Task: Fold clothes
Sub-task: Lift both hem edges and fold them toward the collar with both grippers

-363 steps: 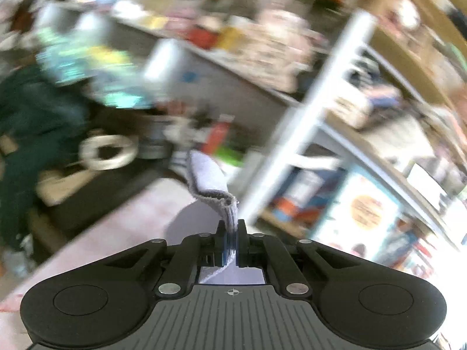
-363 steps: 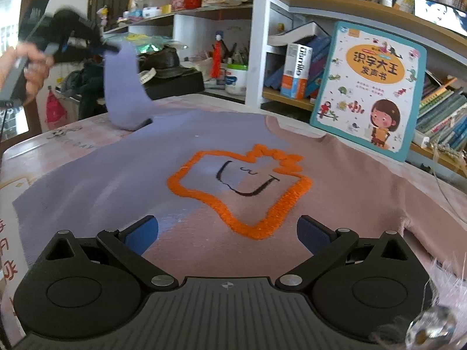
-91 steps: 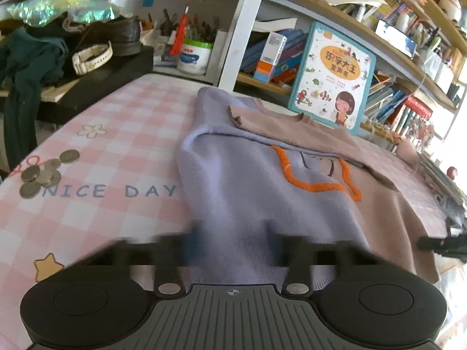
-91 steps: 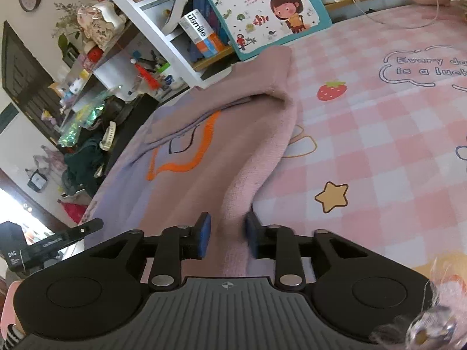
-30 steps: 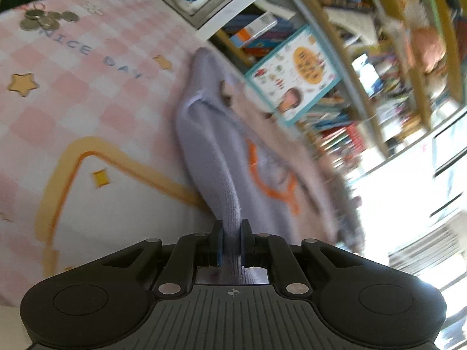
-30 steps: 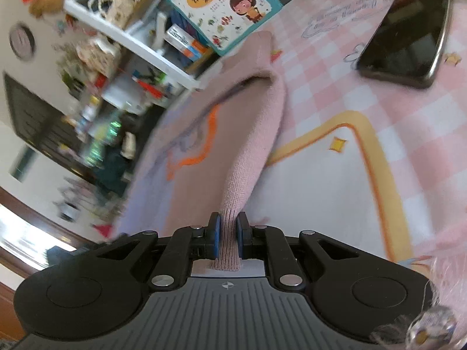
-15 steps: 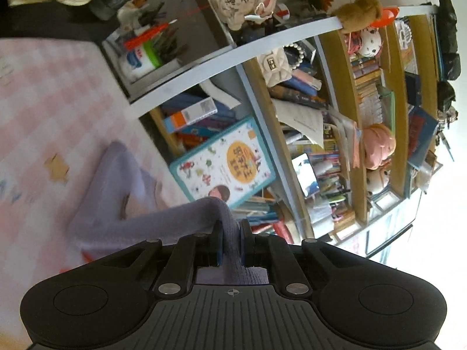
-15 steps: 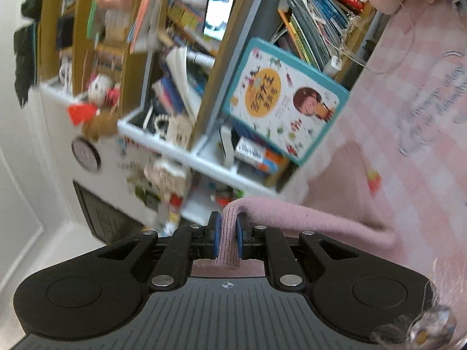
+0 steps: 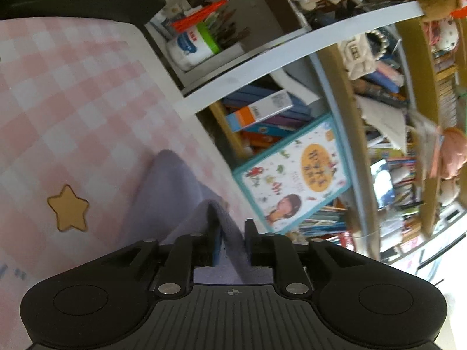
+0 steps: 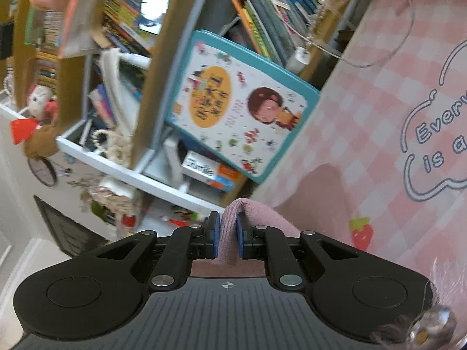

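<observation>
The sweater is half lilac, half pink. In the left wrist view its lilac part [image 9: 172,192] lies on the pink checked tablecloth [image 9: 64,93] and a fold of it rises between my left gripper [image 9: 232,240] fingers, whose jaws stand slightly apart, the cloth loose against the right finger. In the right wrist view the pink hem [image 10: 230,227] is pinched in my right gripper [image 10: 227,234], and the pink part [image 10: 318,195] lies beyond on the cloth. Most of the sweater is hidden under the grippers.
A teal-framed children's book [image 9: 294,175] leans against the bookshelf at the table's far edge; it also shows in the right wrist view [image 10: 233,108]. A white pen cup [image 9: 192,46] and a black platform [image 9: 73,0] stand far left. A thin cable [image 10: 379,43] lies on the table.
Both grippers have carried the sweater's hem forward toward the bookshelf and dropped lower over the table. The left jaws have parted a little around the lilac fold.
</observation>
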Motion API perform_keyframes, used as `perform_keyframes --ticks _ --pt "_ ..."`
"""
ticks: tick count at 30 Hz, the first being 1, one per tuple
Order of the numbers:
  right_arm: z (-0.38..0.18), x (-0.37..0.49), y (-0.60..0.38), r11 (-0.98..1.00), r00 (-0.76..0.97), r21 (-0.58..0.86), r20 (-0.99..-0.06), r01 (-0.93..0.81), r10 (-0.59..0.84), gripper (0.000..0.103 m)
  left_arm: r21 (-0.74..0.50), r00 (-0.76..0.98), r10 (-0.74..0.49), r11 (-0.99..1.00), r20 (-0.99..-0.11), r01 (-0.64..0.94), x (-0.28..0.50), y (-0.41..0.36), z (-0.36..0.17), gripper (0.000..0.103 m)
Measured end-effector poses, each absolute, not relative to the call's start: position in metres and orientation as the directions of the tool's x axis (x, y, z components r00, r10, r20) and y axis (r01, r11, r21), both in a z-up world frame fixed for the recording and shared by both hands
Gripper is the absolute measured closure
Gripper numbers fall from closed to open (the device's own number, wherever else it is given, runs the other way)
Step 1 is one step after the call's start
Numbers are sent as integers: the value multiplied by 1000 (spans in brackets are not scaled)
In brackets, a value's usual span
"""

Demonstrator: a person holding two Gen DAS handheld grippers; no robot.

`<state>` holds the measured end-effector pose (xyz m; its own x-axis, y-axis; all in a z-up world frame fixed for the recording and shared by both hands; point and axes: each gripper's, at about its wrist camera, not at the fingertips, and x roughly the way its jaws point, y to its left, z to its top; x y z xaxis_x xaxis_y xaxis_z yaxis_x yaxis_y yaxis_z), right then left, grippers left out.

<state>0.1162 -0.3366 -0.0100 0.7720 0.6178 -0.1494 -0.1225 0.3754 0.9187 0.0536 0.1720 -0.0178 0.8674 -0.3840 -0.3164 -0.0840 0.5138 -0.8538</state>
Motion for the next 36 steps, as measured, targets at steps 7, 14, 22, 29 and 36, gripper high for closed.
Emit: perform_keyframes --ticks 7,14,22,29,36 --pt "-32 124 -347 453 806 890 -236 -45 543 75 -799 854 -381 598 -354 -64 63 177 -18 31" --pt "1 110 -336 721 826 670 -295 -180 480 67 -454 879 -272 888 -392 72 52 139 19 34" --pt "21 101 -271 939 847 123 -405 -323 344 77 -159 851 -268 963 -451 219 55 85 20 84" --pt "-2 113 -250 935 794 38 -516 -353 321 86 -118 823 -194 981 -535 155 78 85 -1 84" --pt "-9 119 -289 937 767 195 -539 -289 349 81 -171 846 -133 984 -516 51 70 125 -3 80"
